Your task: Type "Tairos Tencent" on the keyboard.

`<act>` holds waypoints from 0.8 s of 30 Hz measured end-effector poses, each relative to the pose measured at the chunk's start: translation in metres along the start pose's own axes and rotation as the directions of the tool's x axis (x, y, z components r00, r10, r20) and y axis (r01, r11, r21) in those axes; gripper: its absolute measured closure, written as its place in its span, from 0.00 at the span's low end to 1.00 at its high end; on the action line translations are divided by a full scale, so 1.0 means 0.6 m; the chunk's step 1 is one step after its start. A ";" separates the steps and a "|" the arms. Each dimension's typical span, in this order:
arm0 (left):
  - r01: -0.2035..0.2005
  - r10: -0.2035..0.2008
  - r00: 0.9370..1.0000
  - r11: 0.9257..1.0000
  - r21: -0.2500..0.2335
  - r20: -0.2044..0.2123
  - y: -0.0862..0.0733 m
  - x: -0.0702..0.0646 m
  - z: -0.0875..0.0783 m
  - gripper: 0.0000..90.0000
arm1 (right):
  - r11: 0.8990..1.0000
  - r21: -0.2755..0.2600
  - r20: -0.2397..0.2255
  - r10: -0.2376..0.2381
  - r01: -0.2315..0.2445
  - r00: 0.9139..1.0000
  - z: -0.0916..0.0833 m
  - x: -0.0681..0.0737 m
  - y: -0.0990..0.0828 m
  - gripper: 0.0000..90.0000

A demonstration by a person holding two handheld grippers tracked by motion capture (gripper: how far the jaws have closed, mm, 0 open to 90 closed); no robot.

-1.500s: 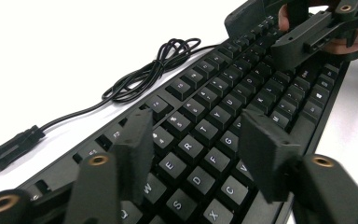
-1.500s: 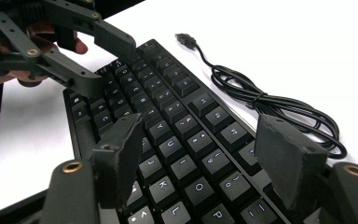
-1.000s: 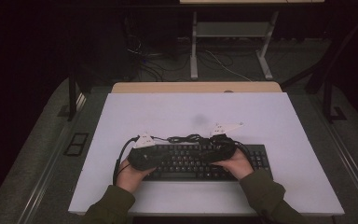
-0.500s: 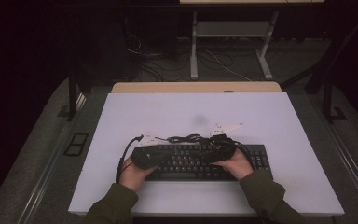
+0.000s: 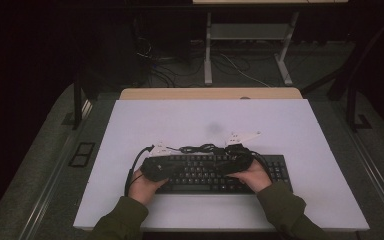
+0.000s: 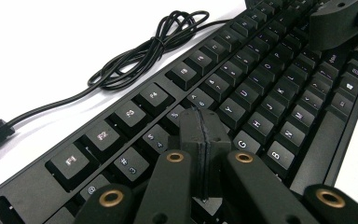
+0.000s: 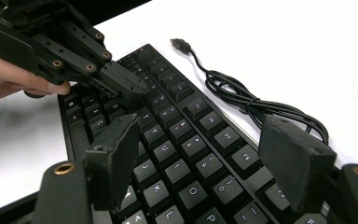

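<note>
A black keyboard lies flat on the white table, close to your edge and a little right of centre. There are no containers on the table.

Your left gripper hovers over the left half of the keyboard. Its jaws have just been closing and now stand pressed together with nothing between them; the joined tips sit just above the keys near the R, T and G, and whether they touch a key cannot be told. In the high view, this gripper is at the keyboard's left end, with your hand behind it.

Your right gripper is held over the right half of the keyboard, its jaws spread wide and empty, with the keys around U, I and O showing between them. In the high view, it sits near the keyboard's far edge.

The keyboard's black cable lies in a loose bundle on the table just beyond the far edge of the keyboard, between the two grippers. Its USB plug rests loose on the table.
</note>
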State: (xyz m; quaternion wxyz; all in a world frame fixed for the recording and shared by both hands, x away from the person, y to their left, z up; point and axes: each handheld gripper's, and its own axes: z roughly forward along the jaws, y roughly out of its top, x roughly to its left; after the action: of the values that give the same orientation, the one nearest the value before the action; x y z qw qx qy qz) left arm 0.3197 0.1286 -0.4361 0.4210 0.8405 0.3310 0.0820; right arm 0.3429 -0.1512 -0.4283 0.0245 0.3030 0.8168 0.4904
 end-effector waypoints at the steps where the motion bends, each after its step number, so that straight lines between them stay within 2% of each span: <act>1: 0.002 -0.002 1.000 1.000 0.002 0.000 0.000 0.000 0.000 0.99 | 1.000 0.000 0.000 -0.001 0.001 1.000 0.000 0.000 0.000 0.31; 7: -0.009 0.009 1.000 1.000 0.020 0.001 0.000 -0.002 0.003 0.99 | 1.000 0.002 0.001 -0.001 0.001 1.000 0.001 0.000 0.000 0.31; 24: 0.001 -0.001 1.000 1.000 0.011 0.003 0.000 -0.001 0.001 0.99 | 1.000 0.000 0.003 -0.001 0.001 1.000 -0.001 -0.001 0.001 0.31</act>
State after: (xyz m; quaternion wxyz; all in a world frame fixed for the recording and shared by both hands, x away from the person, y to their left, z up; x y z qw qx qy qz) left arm 0.3195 0.1276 -0.4366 0.4167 0.8428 0.3315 0.0786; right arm 0.3433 -0.1520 -0.4278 0.0257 0.3033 0.8169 0.4900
